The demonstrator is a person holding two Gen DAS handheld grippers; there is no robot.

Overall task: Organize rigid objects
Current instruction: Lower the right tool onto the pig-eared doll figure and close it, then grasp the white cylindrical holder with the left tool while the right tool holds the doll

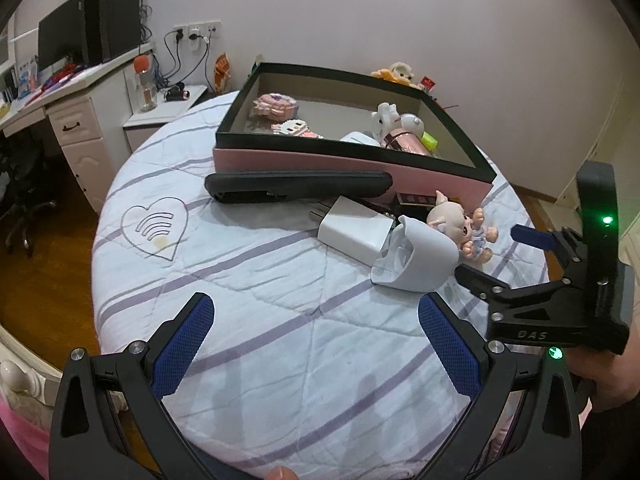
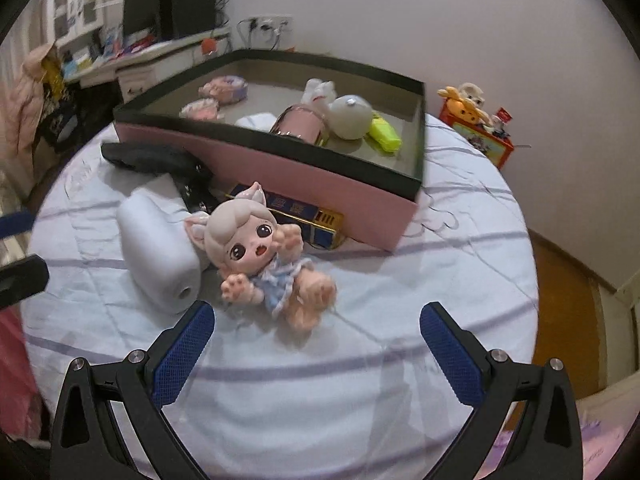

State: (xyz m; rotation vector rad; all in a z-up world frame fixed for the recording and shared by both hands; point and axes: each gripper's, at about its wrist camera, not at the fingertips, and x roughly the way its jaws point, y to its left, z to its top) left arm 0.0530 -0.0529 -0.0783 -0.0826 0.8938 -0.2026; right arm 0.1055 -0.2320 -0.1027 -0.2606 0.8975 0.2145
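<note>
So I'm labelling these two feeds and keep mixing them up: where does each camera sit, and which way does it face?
Left wrist: on the left gripper, facing across the bed toward the box; its open fingers, a thumb tip and the right gripper show.
Right wrist: on the right gripper, aimed at the doll; its open fingers show, the left gripper at the left edge.
Shared: box, doll, white case, black object.

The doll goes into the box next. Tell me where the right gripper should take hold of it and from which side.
Grip the cat-eared doll across its torso, below the large head, coming from the near side with the open right gripper. It lies on its back, legs toward the gripper; the white case crowds its head side.
</note>
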